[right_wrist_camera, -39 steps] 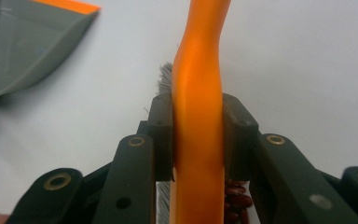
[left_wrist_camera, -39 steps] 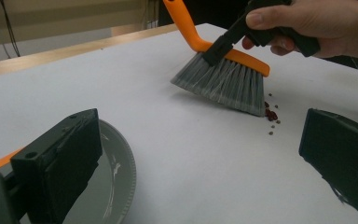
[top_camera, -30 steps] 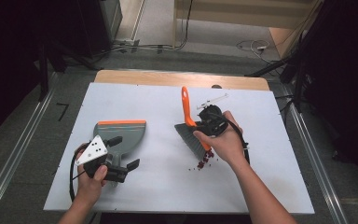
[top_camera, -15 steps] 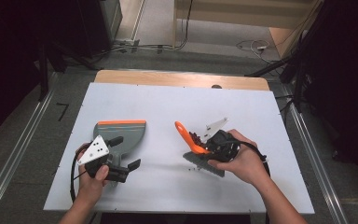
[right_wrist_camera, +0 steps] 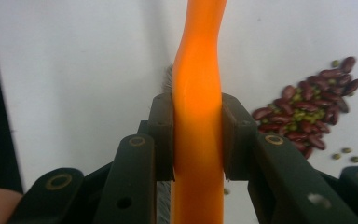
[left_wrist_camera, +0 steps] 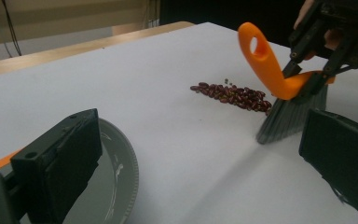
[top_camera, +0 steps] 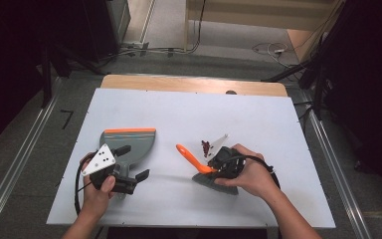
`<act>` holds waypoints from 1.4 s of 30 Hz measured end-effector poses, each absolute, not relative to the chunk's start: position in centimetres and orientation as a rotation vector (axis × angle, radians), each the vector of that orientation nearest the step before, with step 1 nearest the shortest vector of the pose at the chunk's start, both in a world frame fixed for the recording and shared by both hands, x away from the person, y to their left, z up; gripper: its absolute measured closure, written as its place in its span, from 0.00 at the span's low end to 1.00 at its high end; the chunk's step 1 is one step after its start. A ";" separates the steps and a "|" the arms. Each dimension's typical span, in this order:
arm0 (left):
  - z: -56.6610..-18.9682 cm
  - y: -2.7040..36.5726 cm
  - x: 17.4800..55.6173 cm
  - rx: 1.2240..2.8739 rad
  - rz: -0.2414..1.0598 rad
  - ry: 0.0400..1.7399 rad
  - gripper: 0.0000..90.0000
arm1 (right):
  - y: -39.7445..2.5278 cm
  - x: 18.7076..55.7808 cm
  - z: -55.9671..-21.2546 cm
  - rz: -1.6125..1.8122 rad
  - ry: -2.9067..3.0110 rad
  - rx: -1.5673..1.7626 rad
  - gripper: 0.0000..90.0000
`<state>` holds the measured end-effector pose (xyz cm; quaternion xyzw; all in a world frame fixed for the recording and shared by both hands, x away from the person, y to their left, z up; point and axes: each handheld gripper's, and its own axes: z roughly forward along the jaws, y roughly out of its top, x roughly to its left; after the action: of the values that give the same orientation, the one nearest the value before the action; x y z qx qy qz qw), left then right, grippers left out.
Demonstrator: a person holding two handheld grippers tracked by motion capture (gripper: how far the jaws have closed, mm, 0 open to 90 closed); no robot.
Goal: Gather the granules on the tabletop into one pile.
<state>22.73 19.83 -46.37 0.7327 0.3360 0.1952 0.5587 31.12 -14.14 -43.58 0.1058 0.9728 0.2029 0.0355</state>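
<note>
A brush with an orange handle (top_camera: 189, 157) and grey bristles (top_camera: 214, 181) stands on the white table, with my right gripper (top_camera: 219, 162) shut on its handle (right_wrist_camera: 198, 93). Its bristles (left_wrist_camera: 289, 119) rest just beside a small pile of red and green beans (top_camera: 206, 147) (left_wrist_camera: 233, 93) (right_wrist_camera: 307, 112). A grey dustpan (top_camera: 129, 142) with an orange edge lies flat at the left. My left gripper (top_camera: 133, 163) sits at its near end, jaws wide open with nothing between them (left_wrist_camera: 200, 163). The dustpan's rim (left_wrist_camera: 116, 172) shows by the left jaw.
The white table top (top_camera: 258, 114) ends in a wooden strip (top_camera: 189, 84) at the far edge. Metal rails (top_camera: 25, 164) run along both sides, and cables (top_camera: 179, 50) lie on the floor beyond.
My right gripper has moved nearer and to the right with the brush. Its handle, which pointed away from me, now leans to the left. The left gripper has stayed put.
</note>
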 end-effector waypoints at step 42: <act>-46.4 19.9 22.7 1.728 0.458 0.792 0.00 | -15.1 41.8 -44.4 0.688 2.921 0.401 0.75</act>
<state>22.67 19.86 -46.35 0.7327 0.3360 0.1944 0.5589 41.77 -15.14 -44.37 0.1321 0.9633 0.2268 0.0570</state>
